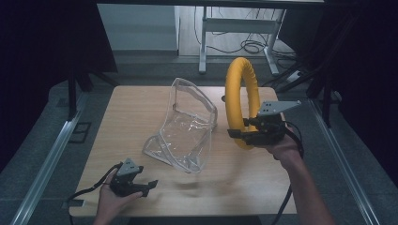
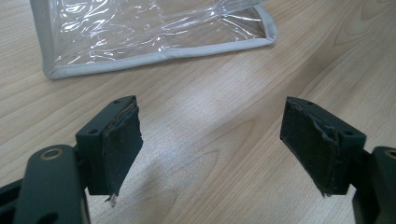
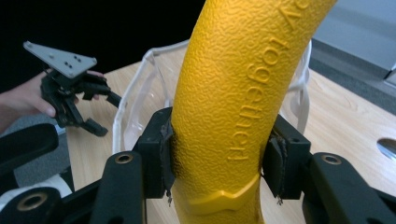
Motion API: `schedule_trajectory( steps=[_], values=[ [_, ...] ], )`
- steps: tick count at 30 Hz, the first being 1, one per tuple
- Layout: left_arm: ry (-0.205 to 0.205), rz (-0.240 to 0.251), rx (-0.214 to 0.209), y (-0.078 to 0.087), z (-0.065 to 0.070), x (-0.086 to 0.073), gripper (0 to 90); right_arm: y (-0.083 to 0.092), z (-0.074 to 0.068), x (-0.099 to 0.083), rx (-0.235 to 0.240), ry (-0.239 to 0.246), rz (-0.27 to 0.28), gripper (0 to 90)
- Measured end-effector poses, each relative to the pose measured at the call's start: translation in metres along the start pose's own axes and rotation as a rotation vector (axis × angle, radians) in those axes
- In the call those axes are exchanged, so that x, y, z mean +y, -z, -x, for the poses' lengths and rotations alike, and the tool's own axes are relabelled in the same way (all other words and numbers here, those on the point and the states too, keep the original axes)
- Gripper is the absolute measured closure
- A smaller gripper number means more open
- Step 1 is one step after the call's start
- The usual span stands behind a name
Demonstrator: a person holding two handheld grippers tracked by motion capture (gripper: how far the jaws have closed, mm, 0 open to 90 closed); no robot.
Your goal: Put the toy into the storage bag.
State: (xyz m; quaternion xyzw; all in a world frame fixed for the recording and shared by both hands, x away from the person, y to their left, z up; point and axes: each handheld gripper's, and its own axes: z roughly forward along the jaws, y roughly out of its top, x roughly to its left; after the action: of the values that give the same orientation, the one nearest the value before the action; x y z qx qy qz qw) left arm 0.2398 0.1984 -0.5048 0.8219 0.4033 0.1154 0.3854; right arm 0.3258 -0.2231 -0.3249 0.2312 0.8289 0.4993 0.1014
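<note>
A yellow textured ring [image 1: 242, 63] stands upright above the right half of the wooden table [image 1: 136, 101]. My right gripper [image 1: 240, 127] is shut on its lower part. The right gripper view has both pads pressed on the ring [image 3: 233, 70], which carries raised lettering, with the gripper [image 3: 217, 158] around it. A clear plastic bag [image 1: 187, 131] with pale trim stands open at the table's middle, left of the ring. My left gripper [image 1: 146, 178] rests near the front left edge, open and holding nothing. Its jaws [image 2: 215, 144] are wide apart over bare wood, short of the bag [image 2: 154, 32].
Behind the ring, the bag's rim [image 3: 135, 88] and the left gripper [image 3: 106, 114] show in the right gripper view. Metal rails [image 1: 49, 159] run along the floor on both sides of the table. Desk legs and cables [image 1: 253, 47] lie beyond the far edge.
</note>
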Motion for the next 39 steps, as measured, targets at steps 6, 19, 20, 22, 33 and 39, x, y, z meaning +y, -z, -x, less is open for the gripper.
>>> schedule_trajectory(
  steps=[6,19,20,22,33,39],
  values=[
    [-0.003,-0.001,0.000,0.000,0.000,0.000,20.4,-0.001,-0.005,0.008,0.011,0.011,0.023,50.5],
    [-0.003,-0.002,0.000,0.000,0.000,0.000,20.4,-0.001,-0.012,0.017,0.020,0.027,0.053,50.5],
    [-0.003,-0.002,0.000,0.000,0.000,0.000,20.4,-0.001,-0.012,0.018,0.020,0.028,0.056,50.5],
    [-0.003,-0.001,0.000,0.001,0.000,0.000,20.4,0.000,-0.014,0.020,0.020,0.032,0.065,50.5],
    [-0.003,-0.002,0.001,0.001,-0.001,0.000,20.4,0.004,-0.021,0.030,0.028,0.053,0.092,50.5],
    [-0.002,-0.001,0.000,0.001,-0.001,0.000,20.4,0.005,-0.025,0.037,0.035,0.063,0.106,50.5]
  ],
)
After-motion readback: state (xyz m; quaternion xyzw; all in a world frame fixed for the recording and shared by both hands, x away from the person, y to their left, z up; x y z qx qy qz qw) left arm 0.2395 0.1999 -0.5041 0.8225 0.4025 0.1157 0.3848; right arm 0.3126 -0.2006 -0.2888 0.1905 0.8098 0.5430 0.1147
